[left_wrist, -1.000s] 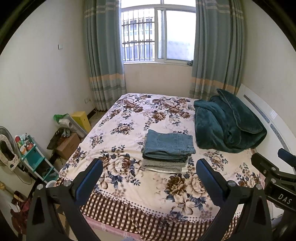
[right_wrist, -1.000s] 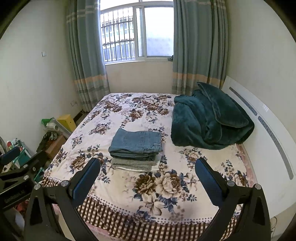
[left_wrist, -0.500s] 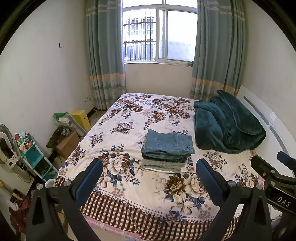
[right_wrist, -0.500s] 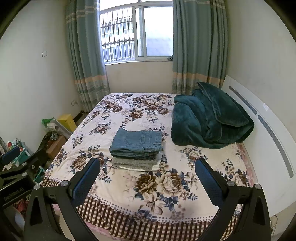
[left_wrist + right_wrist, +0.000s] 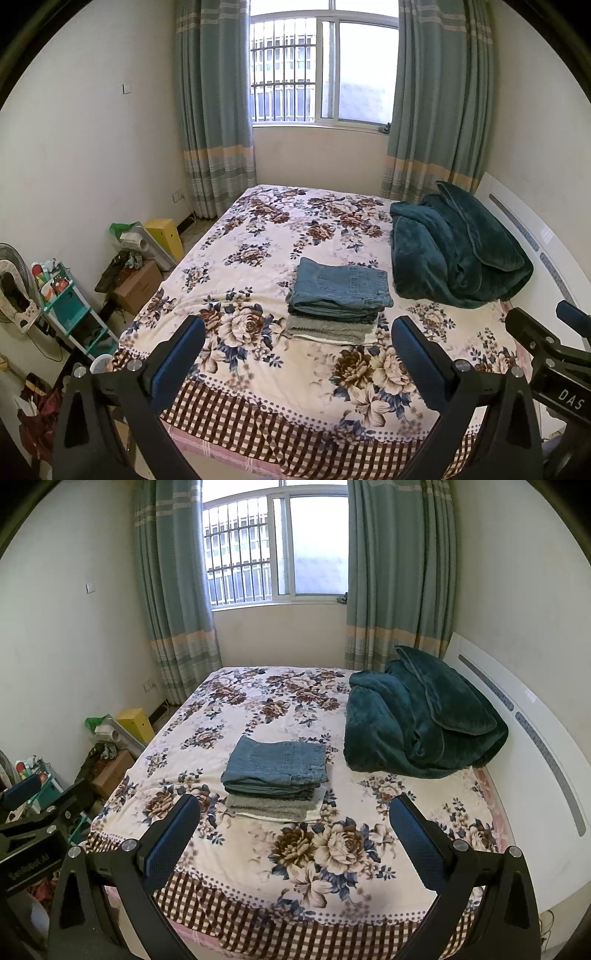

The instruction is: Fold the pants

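Note:
Folded blue jeans [image 5: 340, 286] [image 5: 277, 762] lie on top of a small stack, over a grey folded garment [image 5: 330, 326] [image 5: 271, 804] and a white layer, in the middle of the floral bed [image 5: 258, 240] [image 5: 369, 849]. My left gripper [image 5: 297, 345] is open, held back from the foot of the bed, nothing between its blue-padded fingers. My right gripper [image 5: 293, 821] is also open and empty, at the same distance. Each gripper's body shows at the edge of the other's view.
A rumpled dark teal blanket [image 5: 454, 247] [image 5: 421, 716] lies at the right by the white headboard [image 5: 517, 720]. Left of the bed stand a cardboard box [image 5: 136, 286], a yellow box [image 5: 164, 236] and a teal shelf [image 5: 70, 306]. Curtains and a window fill the far wall.
Both views have drawn back and risen slightly from the bed. The stack has not moved and both grippers stay open.

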A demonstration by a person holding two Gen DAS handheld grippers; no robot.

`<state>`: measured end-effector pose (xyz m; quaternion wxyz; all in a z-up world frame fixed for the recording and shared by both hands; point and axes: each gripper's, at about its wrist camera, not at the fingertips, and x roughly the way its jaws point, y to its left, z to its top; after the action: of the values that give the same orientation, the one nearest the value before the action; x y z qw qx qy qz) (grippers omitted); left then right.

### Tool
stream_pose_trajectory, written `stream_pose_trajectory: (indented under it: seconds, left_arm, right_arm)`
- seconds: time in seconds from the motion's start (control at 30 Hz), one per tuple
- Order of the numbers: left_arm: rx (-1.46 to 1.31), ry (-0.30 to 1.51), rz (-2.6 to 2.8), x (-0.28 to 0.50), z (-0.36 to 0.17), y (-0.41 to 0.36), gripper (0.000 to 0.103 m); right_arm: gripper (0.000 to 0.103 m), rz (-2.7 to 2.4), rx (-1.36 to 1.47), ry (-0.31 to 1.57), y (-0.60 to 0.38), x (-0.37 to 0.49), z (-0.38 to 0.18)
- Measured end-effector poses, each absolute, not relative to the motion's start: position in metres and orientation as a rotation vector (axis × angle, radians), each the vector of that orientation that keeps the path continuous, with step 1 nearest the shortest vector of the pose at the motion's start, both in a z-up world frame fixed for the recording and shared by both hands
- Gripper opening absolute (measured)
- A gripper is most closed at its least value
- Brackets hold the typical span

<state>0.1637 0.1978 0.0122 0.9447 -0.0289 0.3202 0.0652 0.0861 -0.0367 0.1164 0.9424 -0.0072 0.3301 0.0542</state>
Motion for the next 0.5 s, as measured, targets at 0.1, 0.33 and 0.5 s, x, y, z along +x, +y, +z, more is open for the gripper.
stream_pose_trajectory:
  seconds: [0.1,0.33,0.5]
  left_arm:
    - [-0.06,0.651,0.136,0.162,0.013,0.199,0.103]
    - [-0.06,0.659,0.141,0.157,0.011,0.198,0.103]
    - [-0.062,0.659,0.144,0.156,0.011,0.197,0.103]
  right_arm:
    - [0.103,0.111,-0.018,0.673,-0.037,0.086,0.116]
    - [0.103,0.117,-0.019,0.685,-0.028,0.082,0.117]
    - [0.103,0.12,-0.019,0.688,-0.023,0.08,0.117]
